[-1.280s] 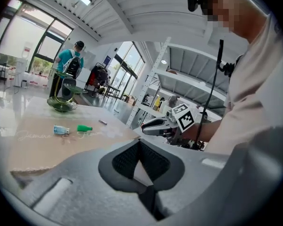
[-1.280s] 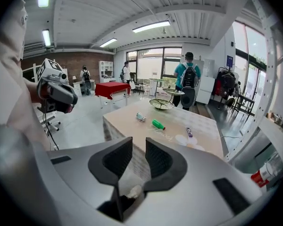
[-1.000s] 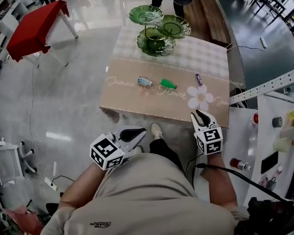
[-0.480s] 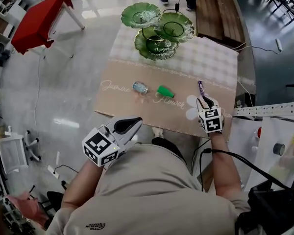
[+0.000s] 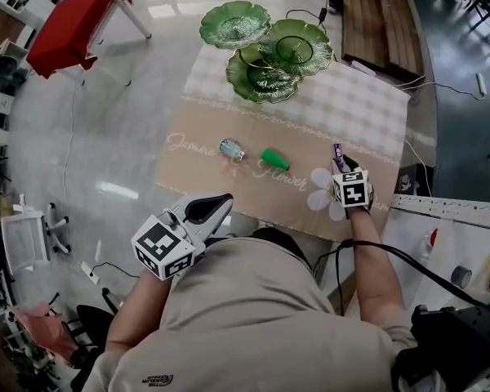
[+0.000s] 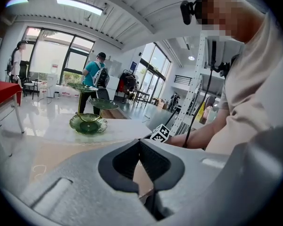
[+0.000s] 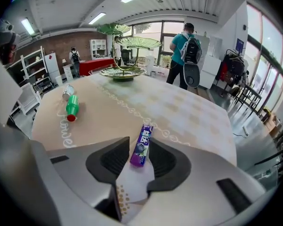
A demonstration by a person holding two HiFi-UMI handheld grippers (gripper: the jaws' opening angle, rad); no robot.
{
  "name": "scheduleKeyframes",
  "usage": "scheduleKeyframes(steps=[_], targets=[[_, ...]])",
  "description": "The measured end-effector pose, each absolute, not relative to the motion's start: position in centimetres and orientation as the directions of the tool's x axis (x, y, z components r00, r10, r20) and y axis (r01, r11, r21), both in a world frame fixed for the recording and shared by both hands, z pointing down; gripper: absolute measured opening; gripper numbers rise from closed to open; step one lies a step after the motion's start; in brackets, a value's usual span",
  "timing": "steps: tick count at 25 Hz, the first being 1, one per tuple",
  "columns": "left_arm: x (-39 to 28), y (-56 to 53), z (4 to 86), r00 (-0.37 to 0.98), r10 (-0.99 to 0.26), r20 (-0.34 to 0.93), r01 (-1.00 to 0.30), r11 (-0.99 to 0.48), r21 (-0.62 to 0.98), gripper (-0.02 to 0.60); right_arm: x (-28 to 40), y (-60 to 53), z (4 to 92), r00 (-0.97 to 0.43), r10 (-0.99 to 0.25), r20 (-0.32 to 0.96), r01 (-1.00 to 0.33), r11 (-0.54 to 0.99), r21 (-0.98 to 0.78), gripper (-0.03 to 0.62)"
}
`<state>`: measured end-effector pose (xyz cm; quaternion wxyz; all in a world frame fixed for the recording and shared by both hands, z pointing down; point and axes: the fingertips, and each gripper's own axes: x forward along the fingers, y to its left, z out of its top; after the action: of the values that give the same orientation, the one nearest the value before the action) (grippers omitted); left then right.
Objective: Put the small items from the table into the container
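Our left gripper (image 5: 225,198) hangs before the bench (image 5: 212,182) at 7 o'clock, jaws pressed together, empty. At 4 o'clock our right gripper (image 7: 140,142) is opening its jaws around the purple pack (image 7: 141,147), which lies on the bench. The green tiered dish (image 5: 265,68) stands at 12 o'clock.

My left tool (image 5: 225,199) sits close in front of my body at the end of a bent left forearm (image 5: 140,313). It tips only slightly downward, and its jaws are closed tip to tip with nothing between them. My right arm (image 5: 369,261) is stretched forward, with the right tool (image 5: 342,162) pitched steeply down. Its jaws are opening, and a purple packet (image 7: 141,145) lies between them, with neither pad pressing on it.
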<state>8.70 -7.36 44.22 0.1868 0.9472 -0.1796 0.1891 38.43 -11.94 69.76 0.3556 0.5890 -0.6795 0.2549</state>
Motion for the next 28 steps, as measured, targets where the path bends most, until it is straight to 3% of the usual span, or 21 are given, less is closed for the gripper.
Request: scheduleKeyframes(steps=[17, 28], targets=[[9.1, -7.9, 44.4, 0.854, -0.306, 0.42, -0.447, -0.845, 0.292, 0.008, 39.0, -12.5, 70.2, -0.071, -0.602, 0.795, -0.984, 0.172, 0.042, 0.094], [8.6, -8.1, 43.8, 0.864, -0.312, 0.395, -0.443, -0.844, 0.302, 0.008, 37.3, -15.5, 61.9, -0.139, -0.667, 0.732, -0.952, 0.294, 0.087, 0.092]])
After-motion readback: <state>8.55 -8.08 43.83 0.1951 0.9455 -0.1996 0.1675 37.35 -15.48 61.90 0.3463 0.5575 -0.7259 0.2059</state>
